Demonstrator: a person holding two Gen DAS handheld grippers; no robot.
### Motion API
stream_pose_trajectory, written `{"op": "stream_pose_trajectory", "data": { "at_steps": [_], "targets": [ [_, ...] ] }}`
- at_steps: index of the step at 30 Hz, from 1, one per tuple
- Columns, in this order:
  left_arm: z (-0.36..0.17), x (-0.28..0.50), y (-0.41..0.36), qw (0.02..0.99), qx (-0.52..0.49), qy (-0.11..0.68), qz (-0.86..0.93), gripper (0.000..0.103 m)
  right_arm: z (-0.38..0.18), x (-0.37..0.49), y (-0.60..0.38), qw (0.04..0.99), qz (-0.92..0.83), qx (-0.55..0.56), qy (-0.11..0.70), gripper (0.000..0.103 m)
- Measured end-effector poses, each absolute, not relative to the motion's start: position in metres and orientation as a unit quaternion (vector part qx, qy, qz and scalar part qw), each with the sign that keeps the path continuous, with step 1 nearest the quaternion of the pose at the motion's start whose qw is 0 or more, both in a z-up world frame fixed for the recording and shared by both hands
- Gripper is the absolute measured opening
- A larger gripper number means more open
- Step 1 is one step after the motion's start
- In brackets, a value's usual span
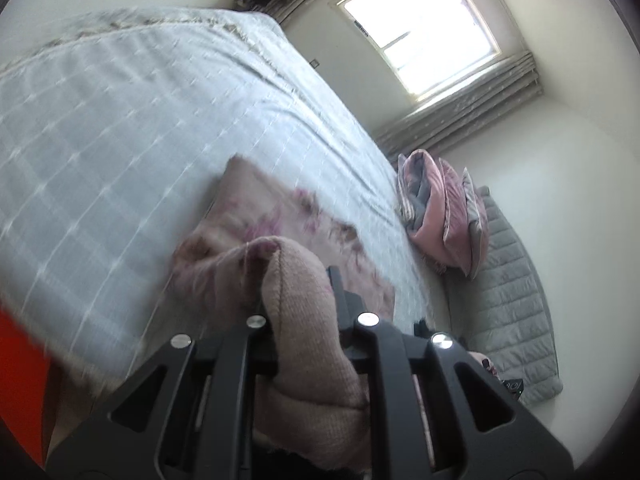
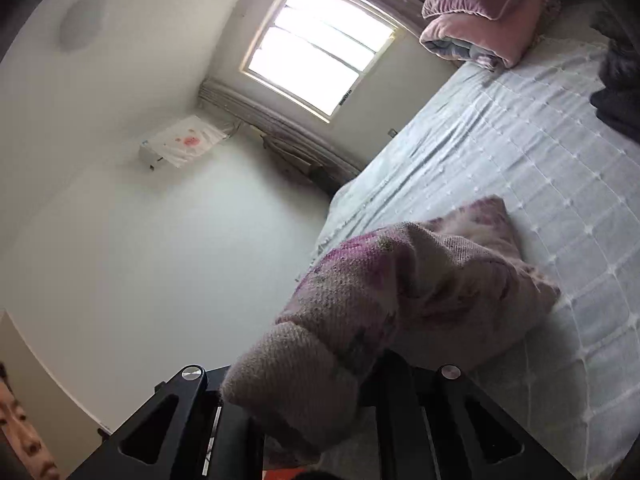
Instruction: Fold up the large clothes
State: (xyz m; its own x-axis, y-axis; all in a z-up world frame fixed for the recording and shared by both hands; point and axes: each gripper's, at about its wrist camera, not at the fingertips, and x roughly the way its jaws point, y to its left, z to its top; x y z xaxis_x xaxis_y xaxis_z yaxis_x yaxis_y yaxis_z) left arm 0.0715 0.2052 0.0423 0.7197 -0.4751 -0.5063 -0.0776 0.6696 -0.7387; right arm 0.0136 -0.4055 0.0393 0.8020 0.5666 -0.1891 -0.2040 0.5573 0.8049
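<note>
The pink floral knitted garment point(image 1: 304, 304) looks soft and floppy. Left gripper point(image 1: 300, 312) and right gripper point(image 2: 316, 364) each pinch a bunched edge; corners would suit better.

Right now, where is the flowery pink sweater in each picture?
Left wrist view: the sweater is bottom middle, pinched in the left gripper, trailing onto the bed.
Right wrist view: the sweater is bottom middle, pinched in the right gripper.
Shared landmark: the bright window.
</note>
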Motion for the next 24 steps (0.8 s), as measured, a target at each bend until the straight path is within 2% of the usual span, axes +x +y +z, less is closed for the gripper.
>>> {"op": "stream_pose_trajectory", "data": {
  "at_steps": [1,2,3,5,8,10,11,12,14,16,17,18,19,24],
  "targets": [
    [0.041,0.099,0.207,0.836,-0.402,0.358,-0.107,0.019,0.044,0.042,-0.406,0.855,0.222,0.414,0.219,0.014],
    [0.037,0.13,0.208,0.826,-0.419,0.363,-0.1,0.024,0.045,0.07,-0.407,0.854,0.216,0.417,0.222,0.018],
    [0.031,0.16,0.208,0.821,-0.422,0.371,-0.099,0.033,0.042,0.102,-0.408,0.856,0.202,0.417,0.231,0.02],
    [0.007,0.22,0.215,0.813,-0.418,0.396,-0.089,0.042,0.023,0.161,-0.413,0.861,0.164,0.404,0.262,0.025],
    [-0.026,0.256,0.238,0.799,-0.436,0.413,-0.034,0.043,-0.035,0.228,-0.428,0.832,0.064,0.401,0.377,0.026],
    [-0.038,0.258,0.251,0.796,-0.444,0.411,-0.019,0.044,-0.062,0.239,-0.443,0.801,0.065,0.437,0.404,0.027],
    [-0.042,0.257,0.253,0.799,-0.437,0.412,-0.021,0.049,-0.07,0.238,-0.451,0.794,0.075,0.451,0.401,0.028],
    [-0.045,0.255,0.251,0.807,-0.419,0.416,-0.025,0.057,-0.074,0.237,-0.457,0.792,0.082,0.457,0.396,0.034],
    [-0.05,0.251,0.241,0.82,-0.376,0.429,-0.032,0.064,-0.078,0.233,-0.47,0.786,0.095,0.475,0.383,0.044],
    [-0.056,0.253,0.229,0.829,-0.344,0.44,-0.041,0.065,-0.077,0.227,-0.48,0.791,0.089,0.478,0.371,0.049],
    [-0.058,0.255,0.224,0.831,-0.332,0.443,-0.048,0.068,-0.072,0.224,-0.479,0.806,0.077,0.456,0.368,0.056],
    [-0.059,0.257,0.218,0.834,-0.321,0.445,-0.055,0.072,-0.066,0.222,-0.476,0.825,0.062,0.426,0.367,0.067],
    [-0.06,0.259,0.212,0.837,-0.313,0.446,-0.06,0.074,-0.059,0.218,-0.473,0.841,0.049,0.396,0.364,0.071],
    [-0.062,0.282,0.183,0.841,-0.259,0.465,-0.096,0.076,-0.042,0.218,-0.444,0.898,0.036,0.239,0.368,0.074]
  ]
}}
